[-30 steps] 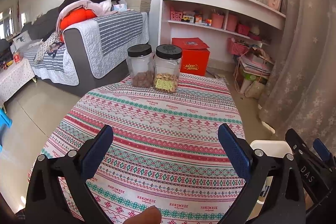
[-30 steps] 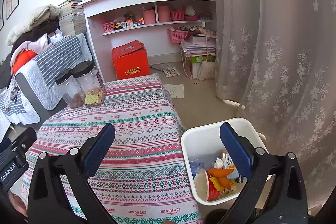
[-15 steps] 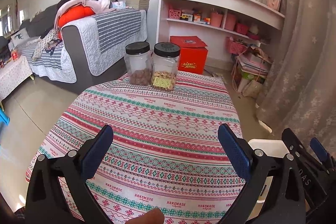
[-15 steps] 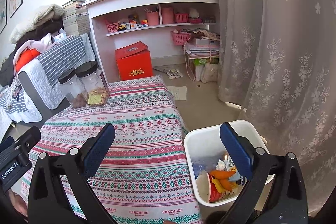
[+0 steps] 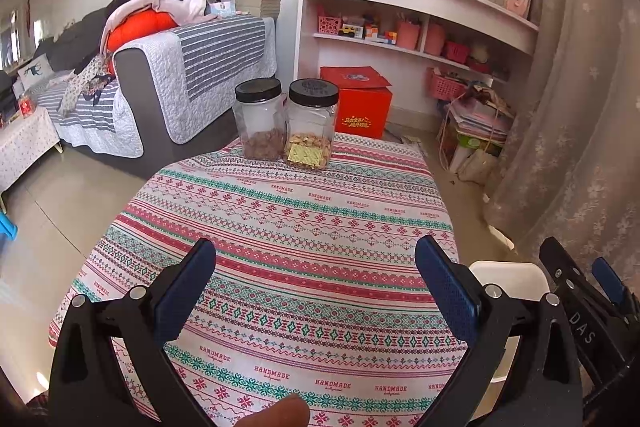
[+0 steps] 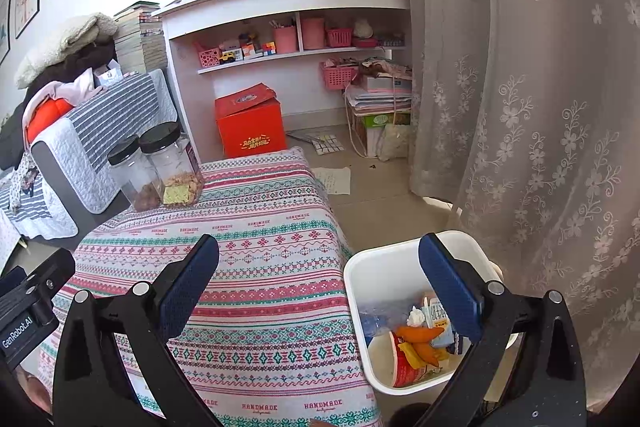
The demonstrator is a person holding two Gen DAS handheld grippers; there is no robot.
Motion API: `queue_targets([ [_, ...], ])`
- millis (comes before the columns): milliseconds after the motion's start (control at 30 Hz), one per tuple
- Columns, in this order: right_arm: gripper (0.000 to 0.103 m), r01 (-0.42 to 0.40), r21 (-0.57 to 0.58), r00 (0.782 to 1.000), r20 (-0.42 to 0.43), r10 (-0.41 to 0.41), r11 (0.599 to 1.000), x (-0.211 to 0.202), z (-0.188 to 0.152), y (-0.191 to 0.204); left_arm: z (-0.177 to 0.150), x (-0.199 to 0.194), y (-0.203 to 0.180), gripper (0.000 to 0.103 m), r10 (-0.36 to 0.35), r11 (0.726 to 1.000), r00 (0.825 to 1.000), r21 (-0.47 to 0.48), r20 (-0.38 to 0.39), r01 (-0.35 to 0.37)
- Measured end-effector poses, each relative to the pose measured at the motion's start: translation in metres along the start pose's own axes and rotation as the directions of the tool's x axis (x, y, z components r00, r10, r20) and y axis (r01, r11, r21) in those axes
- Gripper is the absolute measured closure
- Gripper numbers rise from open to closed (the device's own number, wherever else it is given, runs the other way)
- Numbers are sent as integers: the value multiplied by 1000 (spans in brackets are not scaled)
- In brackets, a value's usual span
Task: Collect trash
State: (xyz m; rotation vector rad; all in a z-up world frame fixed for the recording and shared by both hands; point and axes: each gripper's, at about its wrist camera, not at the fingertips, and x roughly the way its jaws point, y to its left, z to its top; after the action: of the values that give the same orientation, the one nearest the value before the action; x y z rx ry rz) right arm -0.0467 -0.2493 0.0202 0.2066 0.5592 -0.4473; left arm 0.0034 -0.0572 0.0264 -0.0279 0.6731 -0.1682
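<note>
Your left gripper (image 5: 316,275): spread wide above the patterned tablecloth (image 5: 296,227), holding nothing.
Jars: two black-lidded jars (image 5: 285,125) stand side by side, touching, at the cloth's far edge.
Your right gripper (image 6: 319,269): fingers apart, empty, over the table's right edge.
Trash: a red cup and orange scraps (image 6: 416,345) lie inside the white bin (image 6: 362,269), just beside the table.

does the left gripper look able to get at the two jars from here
Probably yes. The left gripper is open and empty, and the two jars stand at the far edge of the table, with only bare tablecloth between them.
</note>
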Motion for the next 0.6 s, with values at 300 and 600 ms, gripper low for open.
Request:
queue_targets([
  [300, 7, 2, 0, 1000, 2, -2, 1000, -1, 0, -1, 0, 0, -1, 6, 4, 1000, 1000, 2, -4, -3],
  [600, 7, 2, 0, 1000, 1, -2, 1000, -1, 0, -2, -1, 0, -3, 6, 9, 1000, 1000, 11, -9, -9],
])
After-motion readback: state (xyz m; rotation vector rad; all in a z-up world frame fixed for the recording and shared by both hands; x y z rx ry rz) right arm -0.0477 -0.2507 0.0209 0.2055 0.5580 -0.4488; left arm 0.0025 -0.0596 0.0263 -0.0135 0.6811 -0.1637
